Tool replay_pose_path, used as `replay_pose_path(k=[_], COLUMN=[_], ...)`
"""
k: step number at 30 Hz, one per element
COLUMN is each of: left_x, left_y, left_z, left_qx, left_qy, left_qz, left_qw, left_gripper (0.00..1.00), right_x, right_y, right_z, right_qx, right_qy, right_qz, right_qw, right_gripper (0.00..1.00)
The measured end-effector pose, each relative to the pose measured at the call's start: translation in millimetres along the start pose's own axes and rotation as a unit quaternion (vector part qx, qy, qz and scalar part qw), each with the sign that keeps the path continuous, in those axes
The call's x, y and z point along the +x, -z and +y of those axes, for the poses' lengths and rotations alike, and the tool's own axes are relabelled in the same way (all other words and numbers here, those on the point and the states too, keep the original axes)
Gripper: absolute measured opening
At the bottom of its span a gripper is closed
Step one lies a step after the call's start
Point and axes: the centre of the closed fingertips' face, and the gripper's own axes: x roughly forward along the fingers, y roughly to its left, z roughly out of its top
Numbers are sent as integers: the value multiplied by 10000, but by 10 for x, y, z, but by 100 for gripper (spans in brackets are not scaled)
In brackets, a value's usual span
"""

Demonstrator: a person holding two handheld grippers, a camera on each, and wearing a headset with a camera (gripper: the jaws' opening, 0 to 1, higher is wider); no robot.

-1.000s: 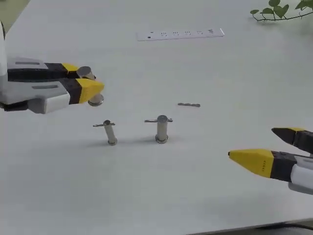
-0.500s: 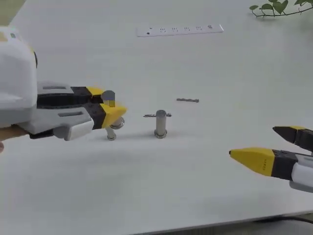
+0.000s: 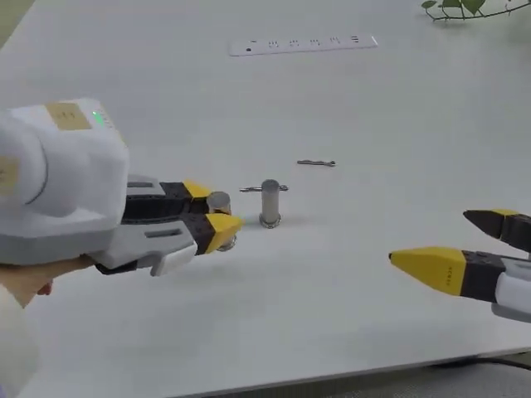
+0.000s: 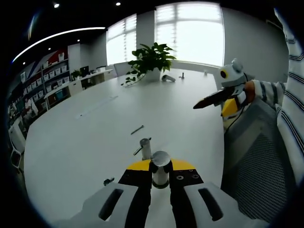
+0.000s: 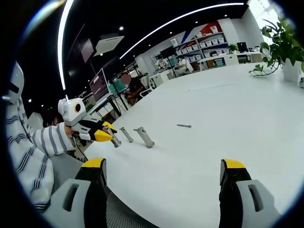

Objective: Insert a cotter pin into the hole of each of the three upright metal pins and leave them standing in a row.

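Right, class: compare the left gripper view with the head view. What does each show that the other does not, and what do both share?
Left gripper view: bright windows, shelves, the potted plant in full and a striped sleeve behind the right gripper. Head view: the left gripper from outside, its white body with a green light, and a hand under it. Shared: the pin clamped in the left gripper, the standing pin with its cotter fitted, the loose cotter pin, the power strip and the open right gripper.
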Motion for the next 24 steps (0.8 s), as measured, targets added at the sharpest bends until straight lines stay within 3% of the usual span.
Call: replay_pose_path(k=[12, 24], left_x=[199, 295], left_y=[94, 174], left_z=[-122, -169], left_qx=[128, 153], left_qy=[147, 148], left_qz=[141, 215], left_qw=[9997, 9995], left_gripper=[9, 9], right_x=[-15, -25], right_y=[33, 58], right_z=[-19, -37], right_qx=[10, 33], right_qy=[38, 59], right_qz=[38, 73], right_qw=[10000, 10000], right_gripper=[98, 98])
